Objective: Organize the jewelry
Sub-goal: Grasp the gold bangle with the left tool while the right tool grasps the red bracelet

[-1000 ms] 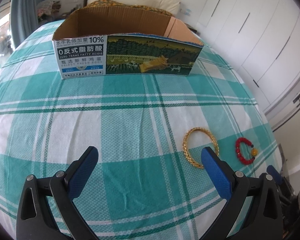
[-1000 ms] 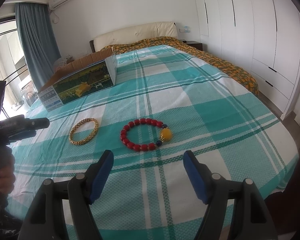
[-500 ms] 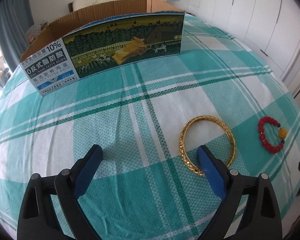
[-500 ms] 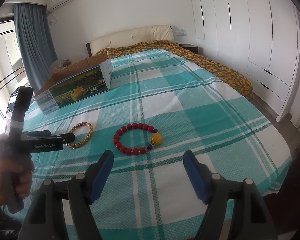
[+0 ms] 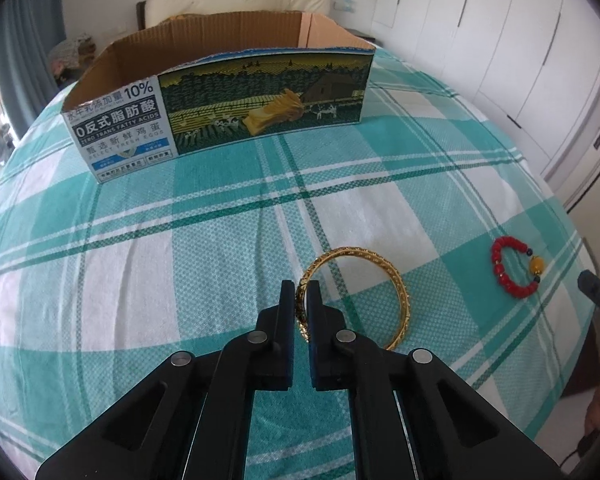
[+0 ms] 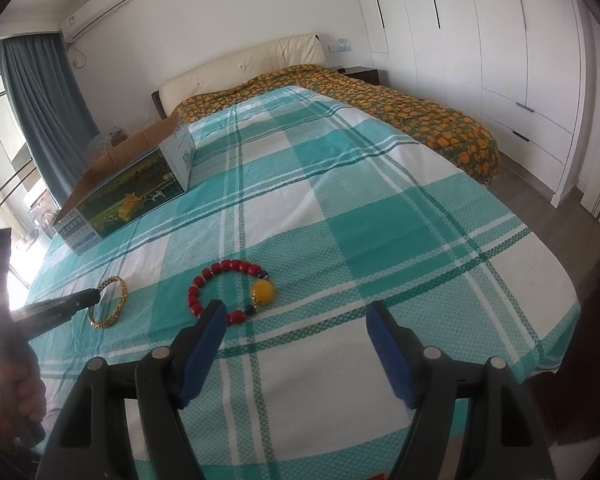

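The left gripper [image 5: 300,294] had just snapped shut, and its jaws were clamped on the near left rim of the gold bangle [image 5: 396,292], which lay flat on the teal checked sheet [image 5: 220,240]. To its right, well apart, sat the red bead bracelet [image 5: 504,276], untouched on the cloth. The right gripper [image 6: 296,320] hung just short of those beads, jaws wide apart and empty, its left finger [image 6: 208,328] overlapping the near edge of the bracelet in its own view. Farther up the bed stood the open box [image 5: 260,92], its printed side facing the bangle.
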`<state>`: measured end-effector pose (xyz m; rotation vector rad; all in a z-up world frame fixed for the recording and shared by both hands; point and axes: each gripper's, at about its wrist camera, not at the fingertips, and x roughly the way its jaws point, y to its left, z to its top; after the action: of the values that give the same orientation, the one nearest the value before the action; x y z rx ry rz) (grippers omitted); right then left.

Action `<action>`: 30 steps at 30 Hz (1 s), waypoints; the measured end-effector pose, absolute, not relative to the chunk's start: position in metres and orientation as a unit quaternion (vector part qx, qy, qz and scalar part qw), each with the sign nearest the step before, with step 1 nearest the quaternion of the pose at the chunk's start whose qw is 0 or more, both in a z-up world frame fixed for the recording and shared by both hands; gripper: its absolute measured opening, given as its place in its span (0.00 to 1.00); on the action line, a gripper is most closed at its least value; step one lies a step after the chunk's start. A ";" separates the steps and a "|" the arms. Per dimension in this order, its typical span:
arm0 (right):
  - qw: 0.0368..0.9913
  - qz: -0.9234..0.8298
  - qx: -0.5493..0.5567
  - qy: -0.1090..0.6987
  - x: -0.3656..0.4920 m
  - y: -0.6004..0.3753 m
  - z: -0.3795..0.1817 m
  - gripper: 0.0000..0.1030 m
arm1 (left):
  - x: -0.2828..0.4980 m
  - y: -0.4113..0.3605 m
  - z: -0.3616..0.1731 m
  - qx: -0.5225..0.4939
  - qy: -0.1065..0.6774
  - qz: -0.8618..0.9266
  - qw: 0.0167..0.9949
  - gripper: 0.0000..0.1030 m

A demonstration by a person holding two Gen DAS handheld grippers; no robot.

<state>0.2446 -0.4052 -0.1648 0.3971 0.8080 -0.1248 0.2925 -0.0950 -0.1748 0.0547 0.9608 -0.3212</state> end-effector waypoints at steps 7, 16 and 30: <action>0.858 -0.022 0.227 0.461 0.290 -0.416 -0.173 0.50 | 0.291 -0.070 -0.158 -0.028 0.453 -0.151 0.878 0.03; 0.882 -0.056 0.022 0.467 0.302 -0.338 -0.188 0.30 | 0.285 -0.056 -0.151 -0.040 0.445 -0.145 0.883 0.03; 0.913 0.054 0.044 0.403 0.308 -0.308 -0.111 0.17 | 0.286 -0.032 -0.122 -0.084 0.434 -0.154 0.884 0.03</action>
<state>0.3085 -0.3078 -0.1108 0.0901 0.8299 0.1106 0.2864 -0.0324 -0.1224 -0.1751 0.9032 -0.3199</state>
